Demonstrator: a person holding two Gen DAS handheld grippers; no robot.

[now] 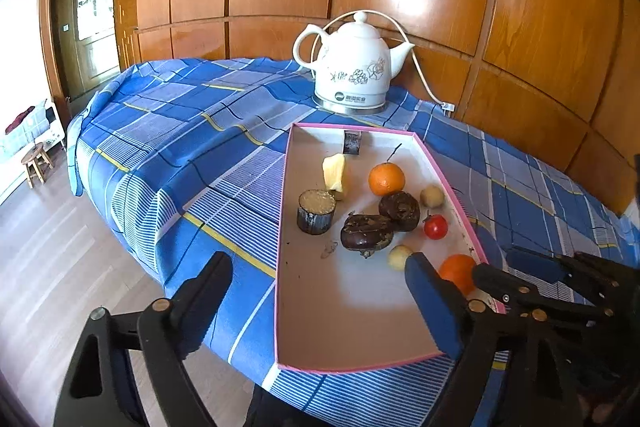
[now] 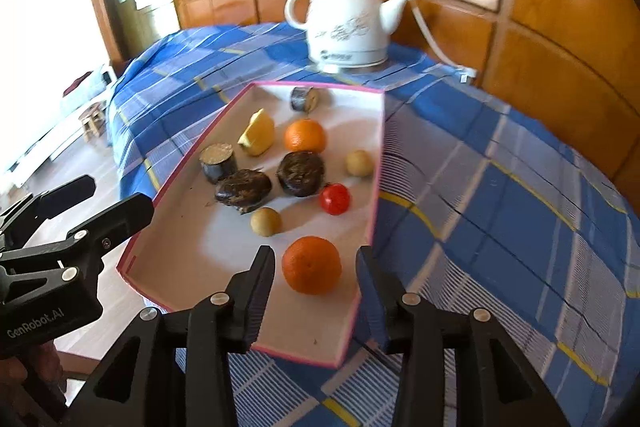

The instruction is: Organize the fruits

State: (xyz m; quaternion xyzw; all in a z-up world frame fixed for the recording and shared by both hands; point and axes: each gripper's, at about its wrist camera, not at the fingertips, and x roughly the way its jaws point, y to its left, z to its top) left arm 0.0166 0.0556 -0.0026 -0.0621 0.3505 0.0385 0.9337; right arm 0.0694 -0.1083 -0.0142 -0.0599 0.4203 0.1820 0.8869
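Observation:
A shallow pink-rimmed white box (image 1: 280,219) (image 2: 378,163) lies on the blue checked cloth. It holds two oranges, a yellow fruit wedge (image 2: 258,133), a red tomato (image 1: 435,226) (image 2: 335,199), two small pale round fruits, two dark wrinkled fruits (image 2: 301,173) and two dark cut cylinders. My right gripper (image 2: 316,263) is open, its jaws on either side of the near orange (image 2: 312,265) (image 1: 458,271) without touching it. My left gripper (image 1: 320,275) is open and empty over the box's near left corner.
A white ceramic electric kettle (image 1: 354,67) (image 2: 348,21) with its cord stands behind the box by the wood-panelled wall. The table edge drops to the floor on the left, where a small wooden stool (image 1: 36,163) stands.

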